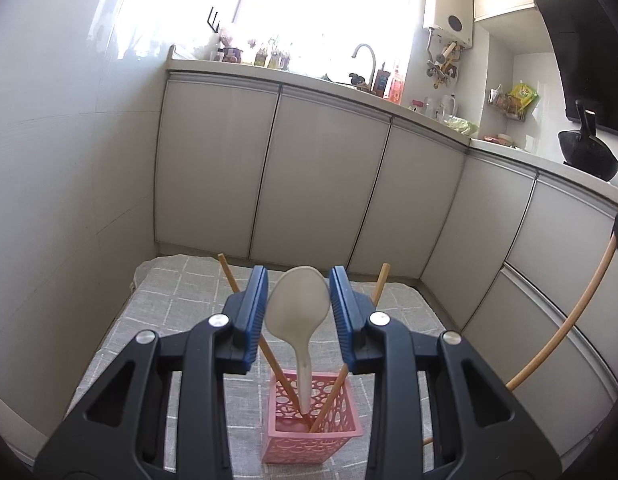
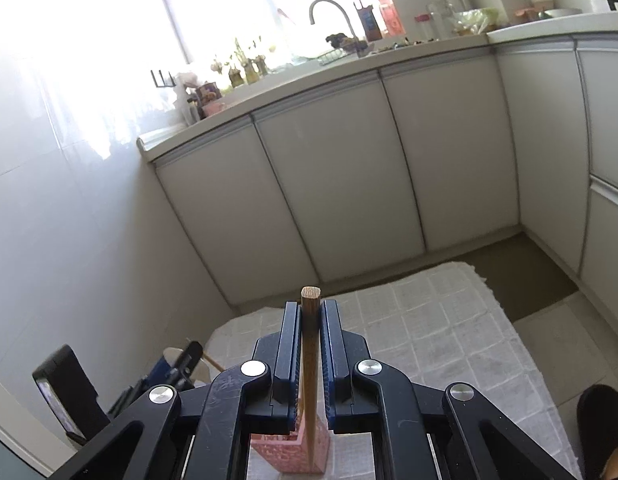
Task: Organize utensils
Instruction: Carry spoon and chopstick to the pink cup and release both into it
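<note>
**Grey cloth, pink basket, one chopstick held**

Grey checked cloth [image 1: 157, 304] covers the table in front of pale cabinets. On it stands a pink perforated basket [image 1: 312, 420] (holding a white rice paddle [image 1: 297, 308] and two wooden chopsticks [image 1: 280, 376]). Left gripper [image 1: 297, 296] is spread around the paddle's head, not visibly pinching it. Right gripper [image 2: 310, 312] is pressed together on another chopstick [image 2: 309, 360] above the basket.

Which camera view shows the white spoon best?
The left wrist view. There the white spoon appears whole, its bowl between the open jaws and its handle standing in the pink basket. The right wrist view shows only a pale edge of it behind the left gripper.
</note>
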`<state>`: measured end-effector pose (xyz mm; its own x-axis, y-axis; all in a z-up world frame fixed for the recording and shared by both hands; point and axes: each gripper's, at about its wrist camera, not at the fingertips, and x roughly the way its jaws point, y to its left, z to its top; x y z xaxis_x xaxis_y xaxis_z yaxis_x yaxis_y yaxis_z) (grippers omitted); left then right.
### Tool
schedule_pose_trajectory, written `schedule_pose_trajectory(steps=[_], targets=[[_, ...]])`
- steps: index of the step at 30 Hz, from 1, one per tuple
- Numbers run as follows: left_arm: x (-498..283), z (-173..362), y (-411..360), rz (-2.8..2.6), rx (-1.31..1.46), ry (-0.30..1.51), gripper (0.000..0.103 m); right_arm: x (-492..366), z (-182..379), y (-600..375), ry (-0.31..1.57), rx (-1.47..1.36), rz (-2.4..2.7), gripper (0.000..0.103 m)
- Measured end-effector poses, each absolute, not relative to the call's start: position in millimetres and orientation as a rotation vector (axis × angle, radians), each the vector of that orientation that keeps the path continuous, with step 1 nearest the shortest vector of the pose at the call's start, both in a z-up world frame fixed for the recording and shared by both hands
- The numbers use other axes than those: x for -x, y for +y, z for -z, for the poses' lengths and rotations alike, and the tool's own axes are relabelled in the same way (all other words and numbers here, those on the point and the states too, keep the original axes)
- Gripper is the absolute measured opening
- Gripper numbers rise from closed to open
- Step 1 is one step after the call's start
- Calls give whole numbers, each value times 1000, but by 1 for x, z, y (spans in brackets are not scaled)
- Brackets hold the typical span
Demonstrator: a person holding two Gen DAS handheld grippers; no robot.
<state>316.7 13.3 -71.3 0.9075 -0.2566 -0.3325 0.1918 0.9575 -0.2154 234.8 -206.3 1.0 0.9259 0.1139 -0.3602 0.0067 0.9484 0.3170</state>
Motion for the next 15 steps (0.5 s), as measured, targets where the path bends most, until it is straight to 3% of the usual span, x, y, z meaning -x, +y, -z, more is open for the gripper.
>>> schedule_pose_trajectory(steps=[5, 7, 9, 15], targets=[[-324, 89, 12, 251, 148, 404, 34, -254, 1, -202, 363, -344, -72, 8], [-326, 94, 13, 274, 147, 419, 38, -264, 4, -199, 364, -343, -79, 8], [-329, 96, 15, 272, 147, 441, 48, -271, 8, -195, 370, -340, -86, 8], [-329, 87, 26, 272, 193, 478, 53, -288, 17, -187, 378, -338, -93, 8]])
